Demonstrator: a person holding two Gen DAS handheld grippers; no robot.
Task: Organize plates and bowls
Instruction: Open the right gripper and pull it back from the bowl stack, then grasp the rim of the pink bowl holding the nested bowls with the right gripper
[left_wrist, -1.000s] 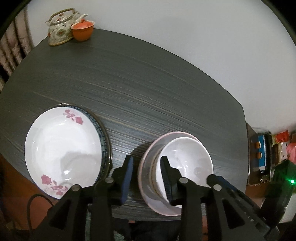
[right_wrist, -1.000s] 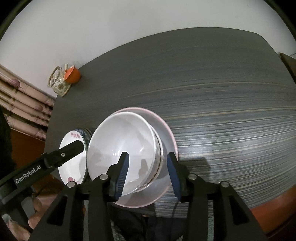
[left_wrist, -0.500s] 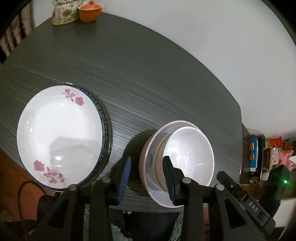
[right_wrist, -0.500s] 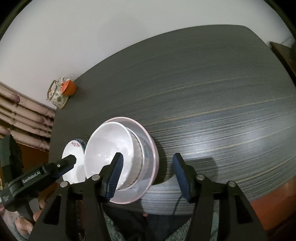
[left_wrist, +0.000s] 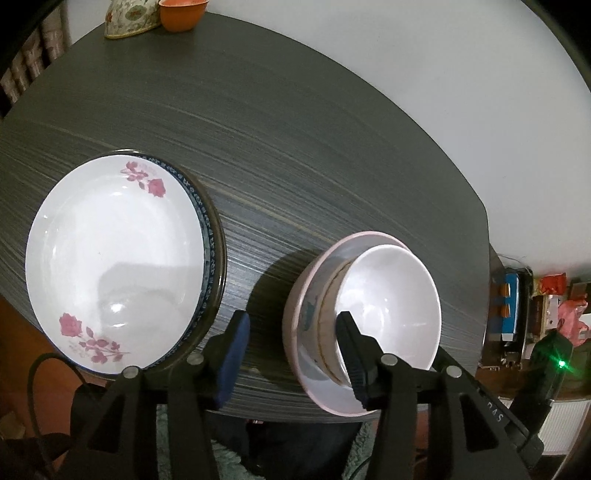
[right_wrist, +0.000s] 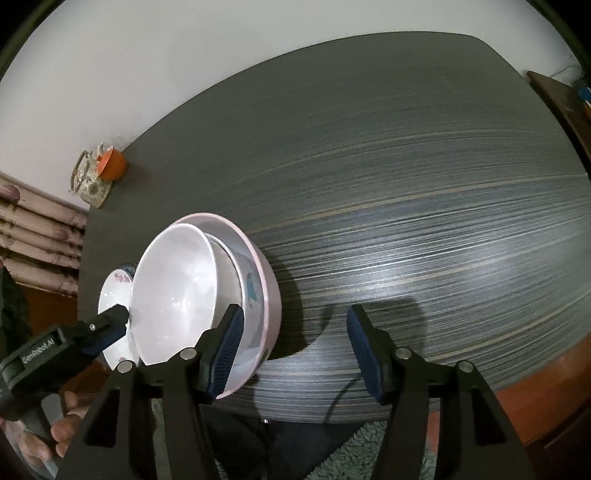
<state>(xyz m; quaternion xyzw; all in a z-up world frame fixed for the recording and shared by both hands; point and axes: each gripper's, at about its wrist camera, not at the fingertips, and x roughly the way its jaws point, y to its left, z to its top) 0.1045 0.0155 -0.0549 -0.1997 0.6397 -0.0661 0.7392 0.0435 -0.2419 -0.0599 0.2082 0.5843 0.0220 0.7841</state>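
Item one, surface (left_wrist: 295, 155): dark grey with a fine streaked grain, rounded at the corners, set against a pale wall. Item two, bowl stack (left_wrist: 369, 325): a white bowl (left_wrist: 391, 302) nested in a patterned bowl with a tan band, both seated inside a wider pink-rimmed bowl (left_wrist: 314, 373); the stack stands near the front edge of the surface, right of the plates in the left wrist view. Item three, plate stack (left_wrist: 110, 258): a white plate with pink flowers lying on a blue-patterned plate whose rim shows along the right side; it rests at the front left of the surface, apart from the bowl stack. Item four, left gripper (left_wrist: 291, 354): jaws opening, released; the near rim of the bowl stack lies between the pads, one pad out over bare surface, the other inside the white bowl, neither seen pressing. Item five, right gripper (right_wrist: 295, 347): jaws opening, released, holding nothing; its left pad stands just beside the pink-rimmed bowl's outer wall, its right pad over bare surface. Item six, far corner: a floral teapot (left_wrist: 129, 18) touching an orange cup (left_wrist: 181, 14). Item seven: a person's hand (right_wrist: 55, 432) grasping the left gripper's handle, seen in the right wrist view.
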